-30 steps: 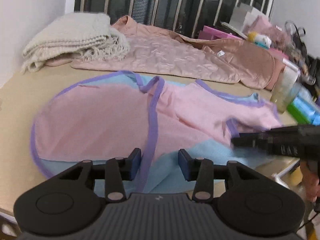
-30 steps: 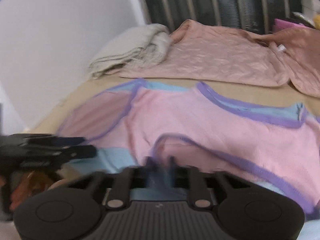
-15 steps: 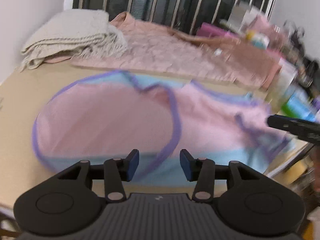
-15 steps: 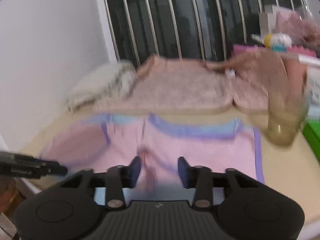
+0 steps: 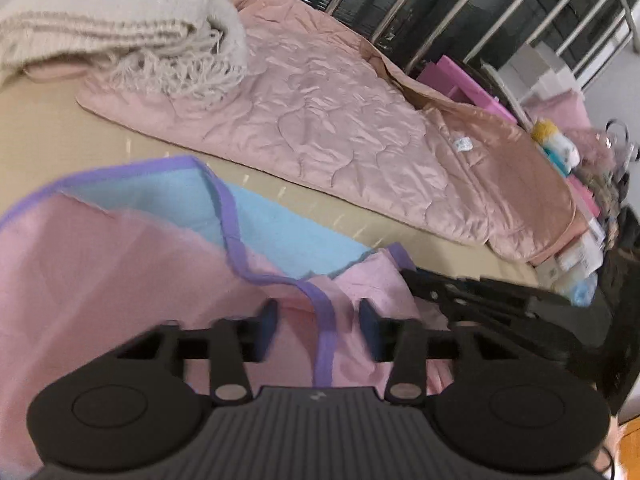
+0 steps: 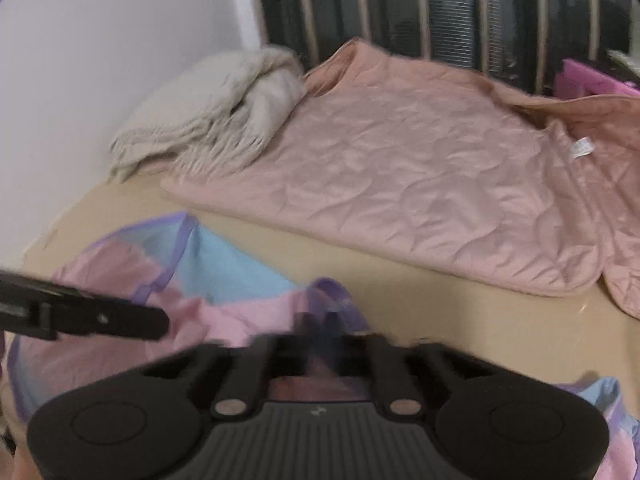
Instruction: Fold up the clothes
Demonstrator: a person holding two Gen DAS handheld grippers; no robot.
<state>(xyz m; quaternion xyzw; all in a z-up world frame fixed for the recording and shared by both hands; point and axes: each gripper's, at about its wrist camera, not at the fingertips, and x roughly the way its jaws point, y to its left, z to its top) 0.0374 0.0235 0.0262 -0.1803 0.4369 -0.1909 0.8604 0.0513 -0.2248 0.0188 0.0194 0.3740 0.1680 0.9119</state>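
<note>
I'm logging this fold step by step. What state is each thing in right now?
left gripper: open, fingers either side of the purple trim
right gripper: blurred; appears shut on the garment's purple edge
pink and blue garment: rumpled, partly folded over, blue inside showing
quilted pink jacket: spread flat behind it
cream fringed blanket: folded, resting on the jacket's end
</note>
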